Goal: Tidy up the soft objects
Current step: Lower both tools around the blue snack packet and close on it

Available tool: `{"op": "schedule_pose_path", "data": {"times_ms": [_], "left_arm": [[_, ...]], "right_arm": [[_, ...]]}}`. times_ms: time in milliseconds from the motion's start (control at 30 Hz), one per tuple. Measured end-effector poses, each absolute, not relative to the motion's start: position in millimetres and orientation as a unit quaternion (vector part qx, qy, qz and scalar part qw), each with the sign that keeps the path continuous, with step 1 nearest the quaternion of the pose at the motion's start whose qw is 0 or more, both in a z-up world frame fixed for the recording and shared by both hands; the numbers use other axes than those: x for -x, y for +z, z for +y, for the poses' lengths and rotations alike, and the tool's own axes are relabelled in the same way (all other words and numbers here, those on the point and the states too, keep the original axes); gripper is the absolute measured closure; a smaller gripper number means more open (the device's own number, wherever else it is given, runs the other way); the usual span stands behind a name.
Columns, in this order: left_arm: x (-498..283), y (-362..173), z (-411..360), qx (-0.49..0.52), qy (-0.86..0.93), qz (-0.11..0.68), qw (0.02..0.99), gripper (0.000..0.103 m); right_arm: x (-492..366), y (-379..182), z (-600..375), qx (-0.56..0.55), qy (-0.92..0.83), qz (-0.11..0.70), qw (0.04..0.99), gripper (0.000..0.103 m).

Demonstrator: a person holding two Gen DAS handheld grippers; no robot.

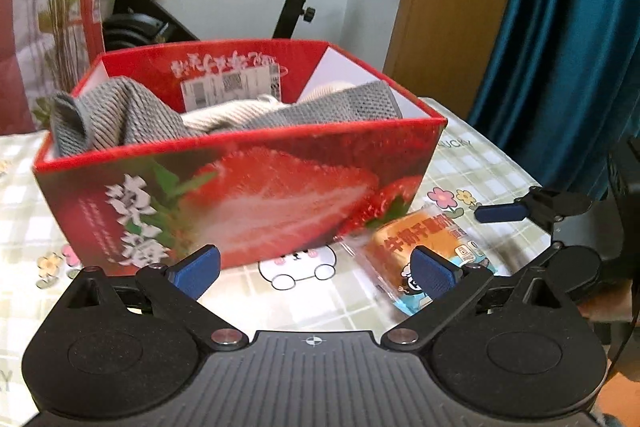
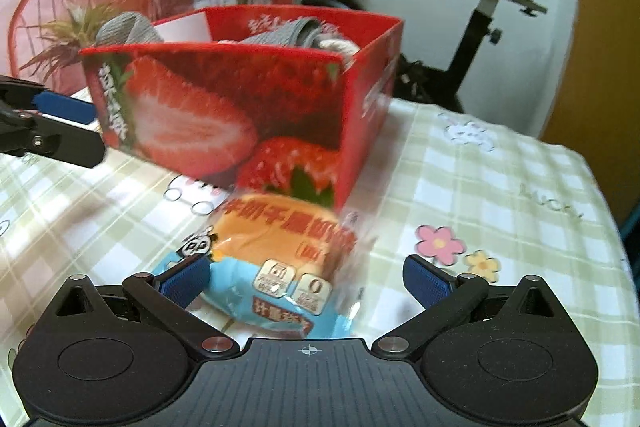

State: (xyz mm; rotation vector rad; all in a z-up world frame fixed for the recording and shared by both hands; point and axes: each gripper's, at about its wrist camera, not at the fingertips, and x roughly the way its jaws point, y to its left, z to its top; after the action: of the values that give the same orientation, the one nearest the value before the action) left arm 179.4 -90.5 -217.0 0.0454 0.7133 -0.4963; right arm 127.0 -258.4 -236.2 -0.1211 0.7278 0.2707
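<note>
A red strawberry-print box (image 1: 248,187) (image 2: 240,115) stands on the checked tablecloth. Grey knitted cloth (image 1: 104,115) (image 2: 124,29) and cream cloth (image 1: 224,115) lie inside it. A packaged bread bun (image 1: 424,247) (image 2: 280,251) in a clear and blue wrapper lies on the table by the box's near right corner. My left gripper (image 1: 316,271) is open in front of the box, nothing between its fingers. My right gripper (image 2: 308,283) is open with the bun's wrapper lying between its blue pads. The right gripper's fingers (image 1: 504,213) show at the right in the left wrist view.
An exercise bike (image 1: 168,11) (image 2: 480,27) stands behind the table by the white wall. A plant (image 2: 80,27) and a pink wire basket (image 2: 52,3) sit left of the box. A teal curtain (image 1: 568,27) hangs at the right. The table edge (image 2: 600,187) runs close on the right.
</note>
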Motion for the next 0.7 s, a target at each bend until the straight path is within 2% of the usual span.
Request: {"op": "schedule_pose_path", "data": {"times_ms": [233, 400, 533, 700], "left_arm": [[-187.0, -231.4, -93.2, -0.011, -0.253, 0.371, 0.893, 0.012], [-192.2, -240.7, -98.5, -0.003, -0.268, 0.383, 0.884, 0.02], [-196.6, -249.2, -106.4, 0.003, -0.281, 0.392, 0.876, 0.026], [-196.8, -257.8, -99.6, 0.021, -0.279, 0.41, 0.868, 0.028]], "right_arm": [[-129.9, -236.8, -259.4, 0.042, 0.177, 0.363, 0.914, 0.001], [-128.1, -241.2, -248.1, 0.086, 0.191, 0.366, 0.907, 0.0], [-132.3, -240.7, -237.8, 0.084, 0.202, 0.364, 0.905, 0.011], [-136.4, -240.4, -210.5, 0.092, 0.222, 0.365, 0.9, 0.018]]}}
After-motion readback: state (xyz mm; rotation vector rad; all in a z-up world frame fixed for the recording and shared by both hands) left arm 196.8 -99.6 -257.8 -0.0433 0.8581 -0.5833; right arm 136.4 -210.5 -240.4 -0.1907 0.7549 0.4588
